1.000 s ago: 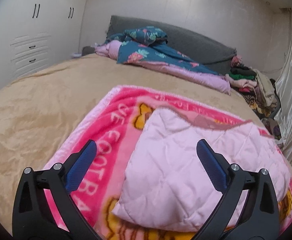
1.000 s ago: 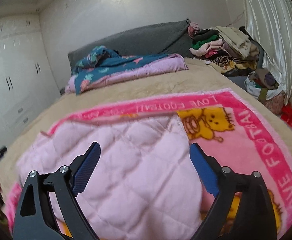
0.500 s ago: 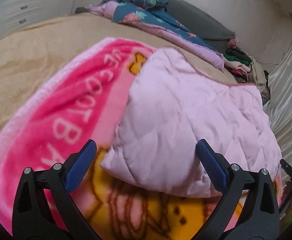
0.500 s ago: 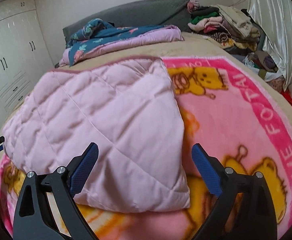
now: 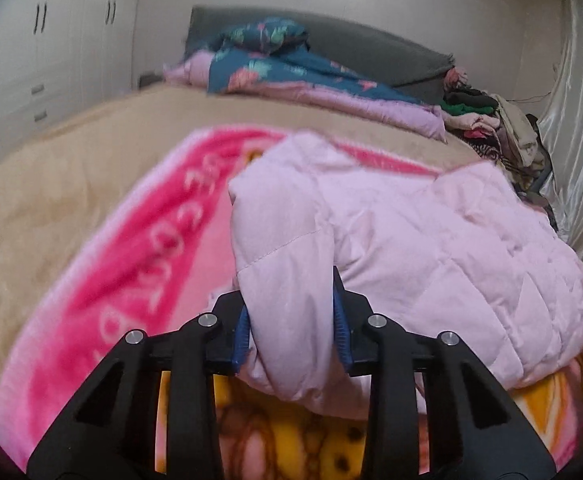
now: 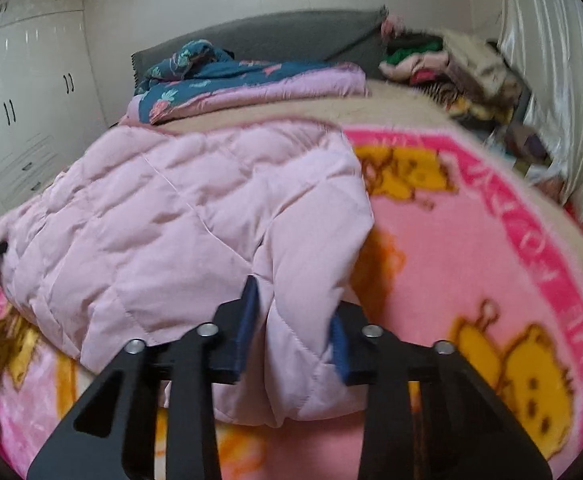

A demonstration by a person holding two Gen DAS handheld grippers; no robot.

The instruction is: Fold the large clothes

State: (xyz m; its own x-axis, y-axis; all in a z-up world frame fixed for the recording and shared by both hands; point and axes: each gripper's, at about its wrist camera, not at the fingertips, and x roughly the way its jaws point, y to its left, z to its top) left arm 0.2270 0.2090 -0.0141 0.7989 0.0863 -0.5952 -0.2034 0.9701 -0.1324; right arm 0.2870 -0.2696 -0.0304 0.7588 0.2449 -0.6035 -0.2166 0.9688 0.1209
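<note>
White lettering is running along the pink blanket point(image 5: 143, 248) border left of the tool, too blurred to read.

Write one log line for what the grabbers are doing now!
left gripper: shut on pink quilted jacket | right gripper: shut on pink quilted jacket | jacket on cartoon blanket

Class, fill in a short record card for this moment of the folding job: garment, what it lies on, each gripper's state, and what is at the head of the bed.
garment: pale pink quilted jacket, partly folded
lies on: pink cartoon blanket over a tan bedspread
left gripper: shut on the jacket's near left corner
right gripper: shut on the jacket's near right corner
head of bed: teal floral quilt, grey headboard
far right corner of bed: clothes pile
</note>
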